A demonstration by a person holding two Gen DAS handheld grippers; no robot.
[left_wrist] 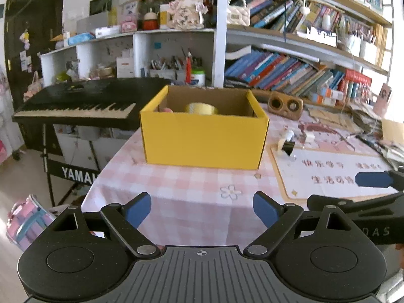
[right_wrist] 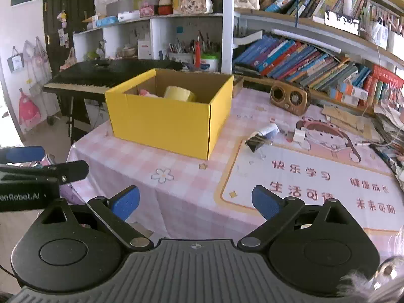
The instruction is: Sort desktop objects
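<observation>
- The left hand-held gripper (left_wrist: pixel 202 208), black plastic with blue ribbed pads, has its jaws wide apart with nothing between them; it hangs over the near edge of the surface.
- The right hand-held gripper (right_wrist: pixel 195 202), of the same build, is likewise spread wide and empty, over the near edge just beside the left one.
- The surface (right_wrist: pixel 192 197) is covered by a smooth pink-and-white checked cloth printed with small flowers.
- A rectangular yellow cardboard box (left_wrist: pixel 203 140), open at the top with a plain brown inside, stands toward the far left corner of the surface, its long side facing the left wrist view.
- Inside the box sit a roll of yellowish translucent tape (right_wrist: pixel 179 93), lying on its side, and a small pink object (right_wrist: pixel 146 92) beside it, mostly hidden by the wall.
- A flat white desk mat with an orange border and red printed characters (right_wrist: pixel 298 176) lies at the right of the surface.
- At the mat's far edge lie a black metal binder clip (right_wrist: pixel 255 142), a small white cylinder with a dark blue band (right_wrist: pixel 269 129) whose long axis runs from the clip up toward the far right, and a small white block (right_wrist: pixel 299 135) just to the right.
- A brown wooden rounded speaker with two round openings (right_wrist: pixel 289 98) stands near the far edge, right of the box.
</observation>
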